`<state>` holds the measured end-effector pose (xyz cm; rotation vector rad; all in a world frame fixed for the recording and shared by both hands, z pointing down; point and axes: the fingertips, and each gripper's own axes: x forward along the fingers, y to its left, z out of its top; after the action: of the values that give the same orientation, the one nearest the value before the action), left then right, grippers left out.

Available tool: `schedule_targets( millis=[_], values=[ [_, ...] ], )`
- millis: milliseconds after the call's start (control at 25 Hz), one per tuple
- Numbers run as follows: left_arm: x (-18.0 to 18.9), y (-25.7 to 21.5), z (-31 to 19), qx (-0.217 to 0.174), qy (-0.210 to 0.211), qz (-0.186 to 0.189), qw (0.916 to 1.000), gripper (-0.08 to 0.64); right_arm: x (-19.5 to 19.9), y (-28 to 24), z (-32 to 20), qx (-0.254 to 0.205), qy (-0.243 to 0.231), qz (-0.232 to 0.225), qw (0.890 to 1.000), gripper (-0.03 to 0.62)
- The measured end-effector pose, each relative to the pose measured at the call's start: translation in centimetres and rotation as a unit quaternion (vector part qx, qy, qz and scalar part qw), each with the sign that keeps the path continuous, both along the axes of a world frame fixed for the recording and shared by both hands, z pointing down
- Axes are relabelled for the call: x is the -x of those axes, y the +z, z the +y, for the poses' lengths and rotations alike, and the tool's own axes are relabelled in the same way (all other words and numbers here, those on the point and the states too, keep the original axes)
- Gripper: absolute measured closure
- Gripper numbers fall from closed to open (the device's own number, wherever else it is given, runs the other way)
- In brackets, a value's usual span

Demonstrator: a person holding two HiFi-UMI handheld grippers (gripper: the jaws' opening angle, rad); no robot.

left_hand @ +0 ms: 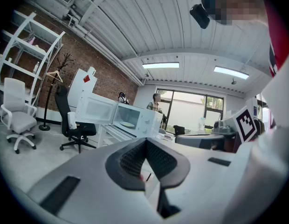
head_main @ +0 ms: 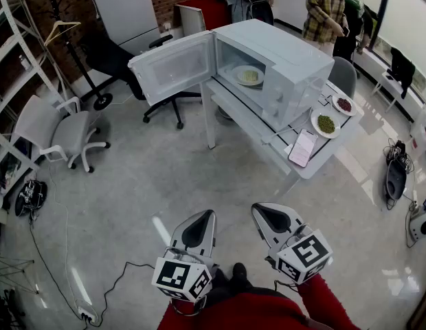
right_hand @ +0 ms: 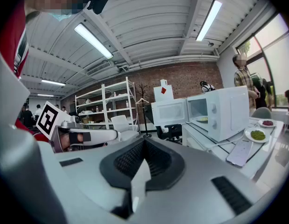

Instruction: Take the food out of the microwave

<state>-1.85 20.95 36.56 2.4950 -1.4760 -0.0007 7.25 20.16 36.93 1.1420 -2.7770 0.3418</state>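
A white microwave (head_main: 282, 67) stands on a white table (head_main: 316, 163), its door (head_main: 173, 67) swung wide open to the left. Inside it lies a white plate of pale green food (head_main: 248, 75). My left gripper (head_main: 203, 215) and right gripper (head_main: 258, 208) are held low, close to my body and far from the microwave. Both have their jaws together with nothing in them. The left gripper view shows the left gripper (left_hand: 147, 141) and, far off, the microwave (left_hand: 135, 118). From the right gripper (right_hand: 143, 141) the microwave (right_hand: 223, 111) shows at the right.
On the table beside the microwave are a plate of green food (head_main: 326, 124), a plate of red food (head_main: 344, 104) and a phone (head_main: 302, 148). A black office chair (head_main: 124, 57) and a white chair (head_main: 55, 133) stand left. A person (head_main: 324, 9) stands behind the table. A cable (head_main: 62, 239) crosses the floor.
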Motion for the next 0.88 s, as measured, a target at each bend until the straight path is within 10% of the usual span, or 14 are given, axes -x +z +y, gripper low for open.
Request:
schedule_targets(
  millis=[880],
  values=[
    [-0.9, 0.0, -1.4, 0.002, -0.002, 0.009, 1.0000, 0.551, -1.2, -0.1, -1.7, -0.003, 0.013, -0.019, 1.000, 0.581]
  ],
)
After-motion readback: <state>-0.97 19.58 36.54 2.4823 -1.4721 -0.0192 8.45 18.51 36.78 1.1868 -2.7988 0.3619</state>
